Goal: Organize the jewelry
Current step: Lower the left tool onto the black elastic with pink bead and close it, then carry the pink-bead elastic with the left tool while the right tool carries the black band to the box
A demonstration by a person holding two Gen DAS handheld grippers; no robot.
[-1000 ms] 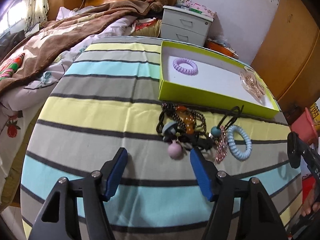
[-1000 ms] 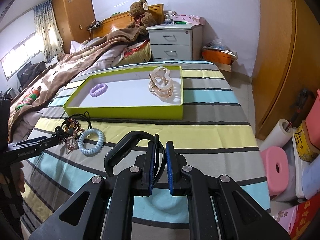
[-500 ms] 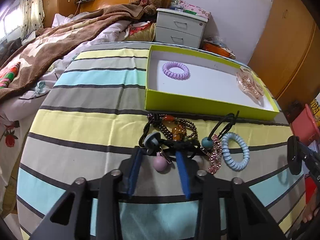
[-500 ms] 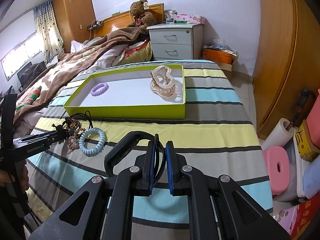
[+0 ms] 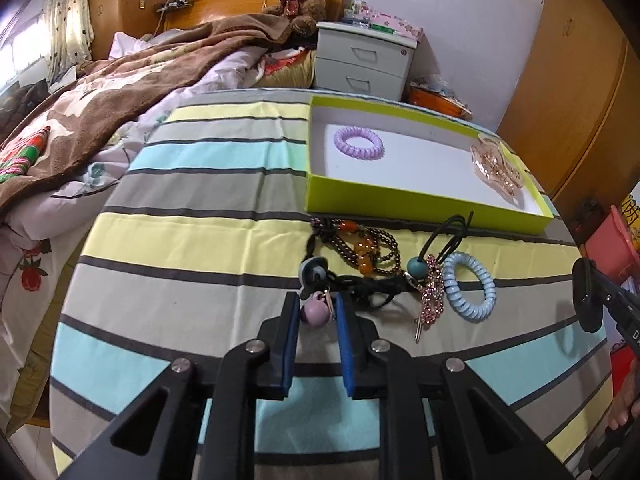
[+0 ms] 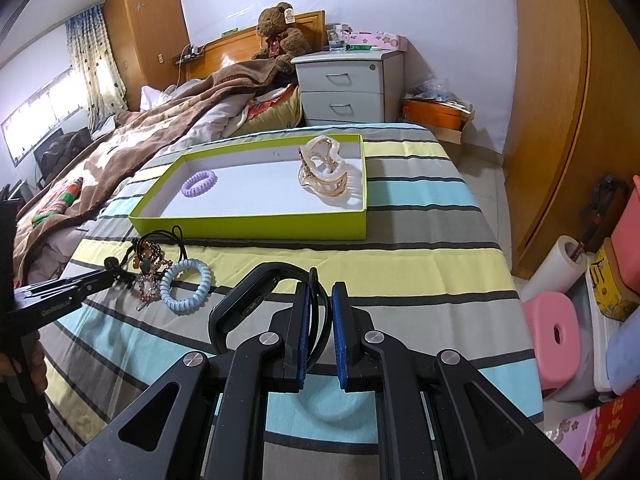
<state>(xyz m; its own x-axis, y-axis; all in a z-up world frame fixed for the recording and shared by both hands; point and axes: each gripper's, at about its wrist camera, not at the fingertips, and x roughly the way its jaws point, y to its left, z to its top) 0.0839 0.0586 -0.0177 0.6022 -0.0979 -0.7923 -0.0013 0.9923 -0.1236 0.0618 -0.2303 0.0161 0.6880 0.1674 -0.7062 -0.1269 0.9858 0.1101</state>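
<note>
Through the left wrist camera I see my left gripper (image 5: 316, 312) narrowed around a small lilac ball charm (image 5: 314, 313), a blue pad close on either side; whether the pads actually press it I cannot tell. Just ahead of those fingertips lies the tangle: a dark beaded necklace (image 5: 360, 246) with amber beads, a teal bead on black cord (image 5: 416, 267), a pink rhinestone clip (image 5: 432, 294) and, ahead to the right, a pale blue coil hair tie (image 5: 469, 291). Farther ahead sits the green box (image 5: 420, 200), holding a purple coil hair tie (image 5: 359, 143) at its left and a clear peach claw clip (image 5: 496, 168) at its far right.

The right wrist camera gives what the left cannot: my right gripper (image 6: 320, 320) nearly closed on a black headband (image 6: 248, 300), whose thin band runs between the pads and arcs out to the left above the striped bedspread (image 6: 420, 272). From there the left tool comes in at the far left edge, and its tips cover the charm; the tangle is small and hard to separate. The green box (image 6: 256, 226) stands ahead, slightly left; the right tool shows in the left view only as a dark sliver at the right edge.
</note>
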